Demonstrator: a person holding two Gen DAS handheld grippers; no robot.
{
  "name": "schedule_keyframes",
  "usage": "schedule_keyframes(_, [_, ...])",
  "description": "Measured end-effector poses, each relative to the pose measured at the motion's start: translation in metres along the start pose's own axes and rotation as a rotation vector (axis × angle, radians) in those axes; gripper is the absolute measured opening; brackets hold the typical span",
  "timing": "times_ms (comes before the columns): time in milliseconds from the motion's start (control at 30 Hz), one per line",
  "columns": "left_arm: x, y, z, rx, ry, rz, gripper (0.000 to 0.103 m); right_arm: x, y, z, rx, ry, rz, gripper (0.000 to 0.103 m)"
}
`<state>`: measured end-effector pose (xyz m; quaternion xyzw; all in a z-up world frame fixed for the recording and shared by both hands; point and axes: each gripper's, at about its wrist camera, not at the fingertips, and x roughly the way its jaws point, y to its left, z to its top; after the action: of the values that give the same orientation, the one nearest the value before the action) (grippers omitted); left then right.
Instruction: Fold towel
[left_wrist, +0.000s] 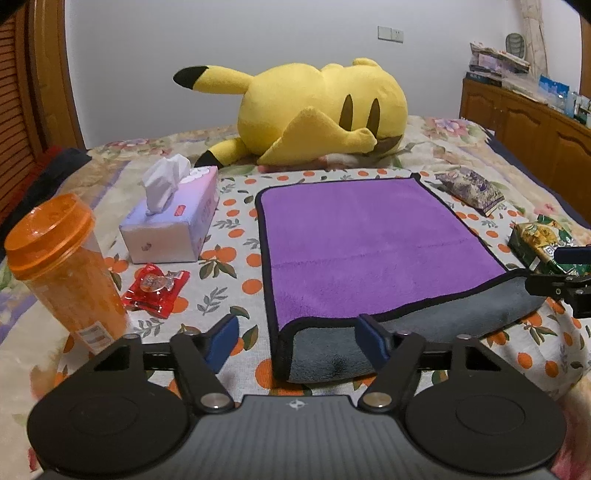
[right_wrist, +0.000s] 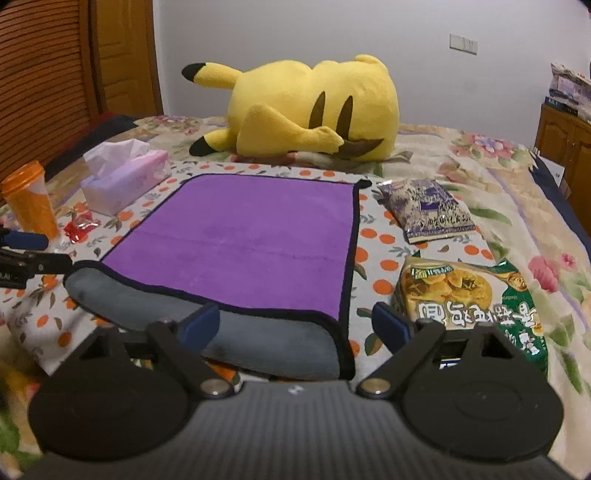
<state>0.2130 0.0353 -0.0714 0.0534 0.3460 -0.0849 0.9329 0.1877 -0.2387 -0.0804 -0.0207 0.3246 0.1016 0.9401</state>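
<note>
A purple towel (left_wrist: 362, 247) with a black hem and grey underside lies flat on the orange-print cloth; its near edge is rolled over, showing grey. It also shows in the right wrist view (right_wrist: 251, 240). My left gripper (left_wrist: 299, 338) is open, its jaws straddling the towel's near left corner, low over the cloth. My right gripper (right_wrist: 295, 326) is open, its jaws straddling the near right corner. Neither grips the towel. The right gripper shows at the right edge of the left view (left_wrist: 565, 273); the left gripper shows at the left edge of the right view (right_wrist: 26, 254).
Left of the towel stand an orange bottle (left_wrist: 66, 273), a tissue box (left_wrist: 173, 218) and a red wrapper (left_wrist: 157, 286). On the right lie a purple snack pack (right_wrist: 428, 208) and a green snack bag (right_wrist: 472, 302). A yellow plush (left_wrist: 310, 110) lies behind.
</note>
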Motion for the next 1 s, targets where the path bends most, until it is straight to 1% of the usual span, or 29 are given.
schedule_keyframes(133, [0.013, 0.001, 0.000, -0.001, 0.039, -0.029, 0.070, 0.008, -0.005, -0.001, 0.015, 0.026, 0.005, 0.088])
schedule_keyframes(200, [0.018, 0.003, -0.001, 0.001, 0.048, -0.026, 0.070, 0.012, -0.008, -0.002, 0.018, 0.038, 0.009, 0.088])
schedule_keyframes(400, [0.031, 0.008, -0.001, -0.008, 0.080, -0.046, 0.064, 0.024, -0.014, -0.004, 0.031, 0.062, 0.014, 0.087])
schedule_keyframes(467, [0.034, 0.009, -0.001, -0.008, 0.090, -0.053, 0.060, 0.026, -0.017, -0.004, 0.039, 0.068, 0.019, 0.086])
schedule_keyframes(533, [0.037, 0.009, -0.001, -0.008, 0.100, -0.066, 0.051, 0.029, -0.019, -0.004, 0.045, 0.077, 0.028, 0.084])
schedule_keyframes(700, [0.039, 0.007, -0.001, 0.002, 0.106, -0.085, 0.040, 0.034, -0.021, -0.005, 0.059, 0.101, 0.061, 0.079])
schedule_keyframes(833, [0.038, 0.005, -0.001, 0.005, 0.110, -0.094, 0.036, 0.037, -0.021, -0.007, 0.065, 0.128, 0.074, 0.076])
schedule_keyframes(900, [0.038, 0.005, -0.001, 0.005, 0.110, -0.096, 0.034, 0.038, -0.022, -0.007, 0.068, 0.135, 0.081, 0.071])
schedule_keyframes(1000, [0.037, 0.005, -0.001, 0.004, 0.110, -0.097, 0.028, 0.037, -0.022, -0.006, 0.069, 0.139, 0.092, 0.065])
